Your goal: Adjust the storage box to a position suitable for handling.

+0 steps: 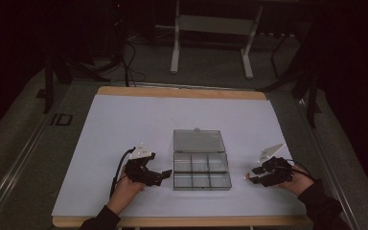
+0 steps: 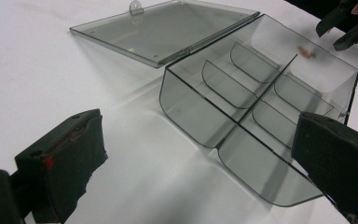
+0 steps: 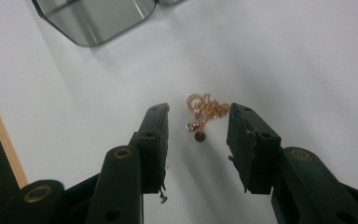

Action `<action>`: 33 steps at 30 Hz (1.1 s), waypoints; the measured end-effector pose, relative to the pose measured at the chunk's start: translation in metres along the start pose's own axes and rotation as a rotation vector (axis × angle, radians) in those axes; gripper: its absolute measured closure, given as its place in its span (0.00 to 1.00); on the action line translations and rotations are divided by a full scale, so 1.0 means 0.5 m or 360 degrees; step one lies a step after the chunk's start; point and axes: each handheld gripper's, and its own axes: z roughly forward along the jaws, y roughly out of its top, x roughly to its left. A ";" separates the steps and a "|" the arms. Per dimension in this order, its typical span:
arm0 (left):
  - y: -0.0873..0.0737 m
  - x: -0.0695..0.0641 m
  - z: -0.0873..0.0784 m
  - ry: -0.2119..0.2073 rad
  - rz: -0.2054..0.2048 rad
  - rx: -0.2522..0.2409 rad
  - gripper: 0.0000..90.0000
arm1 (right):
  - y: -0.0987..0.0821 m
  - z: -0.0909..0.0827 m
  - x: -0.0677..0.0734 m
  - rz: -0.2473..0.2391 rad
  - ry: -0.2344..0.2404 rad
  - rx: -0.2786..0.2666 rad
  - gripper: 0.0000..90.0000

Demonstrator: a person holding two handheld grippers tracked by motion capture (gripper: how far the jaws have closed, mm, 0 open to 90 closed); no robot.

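right gripper view: right gripper (image 3: 198,123) straddles gold chain (image 3: 205,112), unpinched.

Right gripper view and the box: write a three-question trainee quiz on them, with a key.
1. True or false: the clear box has its lid lying open on the table.
2. In the right gripper view, what lies between the jaws of the right gripper? A) a gold chain B) a screw C) a coin
3. How many compartments does the box have in the high view?

Key:
1. True; the lid lies flat behind the box.
2. A; the gold chain lies bunched on the white sheet, and the pads do not press on it.
3. Six, in two rows of three.
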 end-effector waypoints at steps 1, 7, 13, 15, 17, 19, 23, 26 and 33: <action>-0.002 0.000 0.000 0.0004 -0.0009 0.0000 0.04 | 0.001 0.002 0.000 -0.0007 0.0001 0.0018 0.64; -0.010 0.003 -0.002 0.0013 -0.0017 -0.0011 0.04 | 0.012 0.020 -0.004 -0.0027 0.0017 0.0131 0.64; -0.013 0.004 -0.004 0.0056 0.0002 -0.0050 0.04 | 0.029 0.033 -0.008 -0.0045 -0.0016 0.0212 0.65; -0.012 0.004 -0.004 0.0050 0.0002 -0.0042 0.04 | 0.034 0.036 -0.010 -0.0051 -0.0016 0.0229 0.65; -0.011 0.004 -0.004 0.0047 0.0003 -0.0042 0.04 | 0.040 0.040 -0.011 -0.0062 -0.0014 0.0261 0.65; -0.011 0.003 -0.004 0.0043 0.0002 -0.0043 0.04 | 0.047 0.044 -0.011 -0.0076 -0.0032 0.0296 0.66; -0.013 0.003 -0.004 0.0051 0.0009 -0.0045 0.04 | 0.060 0.053 -0.008 -0.0096 -0.0036 0.0361 0.66; -0.014 0.005 -0.004 0.0058 -0.0001 -0.0049 0.04 | 0.066 0.058 -0.009 -0.0084 -0.0029 0.0403 0.67; -0.017 0.005 -0.003 0.0054 -0.0002 -0.0041 0.04 | 0.078 0.063 0.007 -0.0119 -0.0066 0.0479 0.78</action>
